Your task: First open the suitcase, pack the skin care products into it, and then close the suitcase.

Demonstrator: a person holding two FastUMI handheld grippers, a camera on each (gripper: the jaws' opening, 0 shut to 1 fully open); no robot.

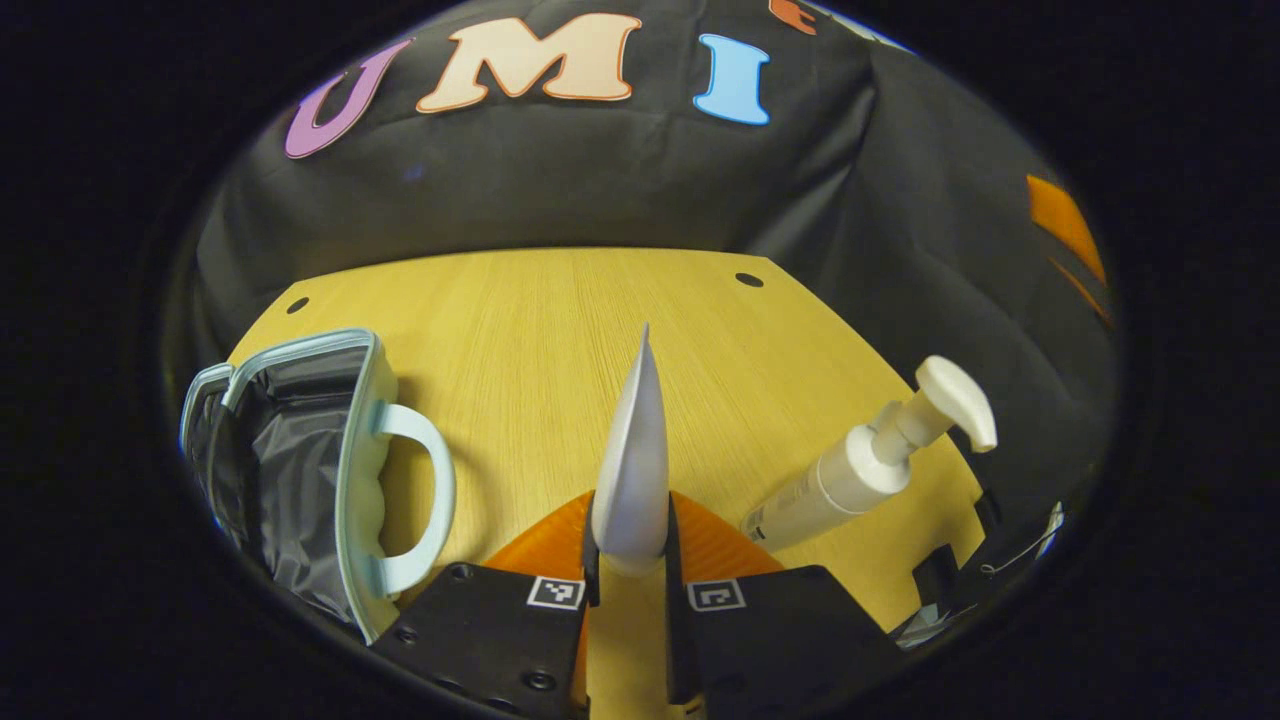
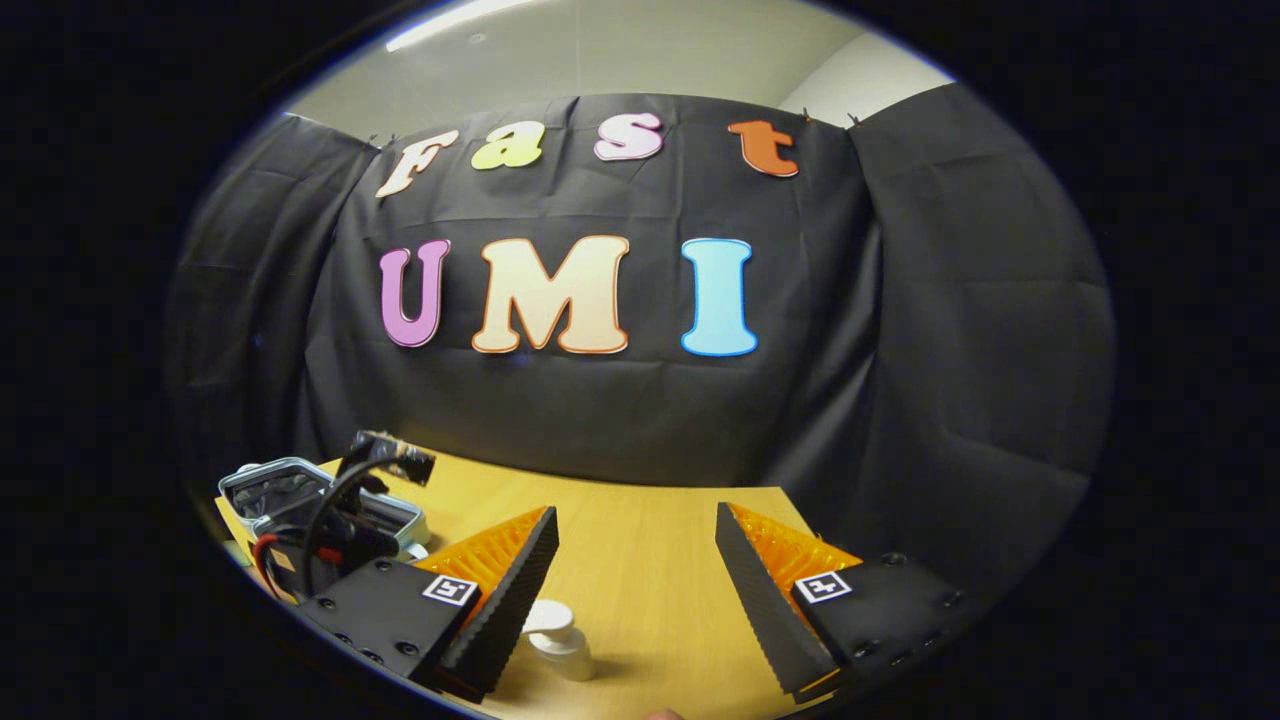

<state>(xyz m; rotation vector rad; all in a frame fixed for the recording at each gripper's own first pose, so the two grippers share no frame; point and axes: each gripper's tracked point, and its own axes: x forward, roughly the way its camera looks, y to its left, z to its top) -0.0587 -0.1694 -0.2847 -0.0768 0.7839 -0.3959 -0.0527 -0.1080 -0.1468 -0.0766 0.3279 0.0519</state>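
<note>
In the left gripper view, the left gripper [image 1: 632, 540] is closed on a pale tube [image 1: 633, 470]; both fingers press on its lower end, and the flat crimped end of the tube points up and away from the camera. The wooden desk [image 1: 560, 330] lies under it. Near the left edge of the desk the light blue suitcase [image 1: 300, 470] lies open, its dark lining is visible, and its curved handle [image 1: 420, 500] faces toward the middle of the desk. Near the right edge of the desk a white pump bottle [image 1: 860, 470] lies tilted on its side, with the pump head toward the far right corner. The bottle is well apart from the suitcase, and the held tube is between them in this view. In the right gripper view, the right gripper [image 2: 637, 580] is open, its two fingers are wide apart and hold nothing. Between them, near the front edge of the desk, the white pump head of the bottle [image 2: 558, 635] is visible beside the left finger. Farther off, toward the left edge of the desk, the open suitcase [image 2: 270, 490] is seen, with the other gripper's body and cables [image 2: 340, 500] in front of it.
</note>
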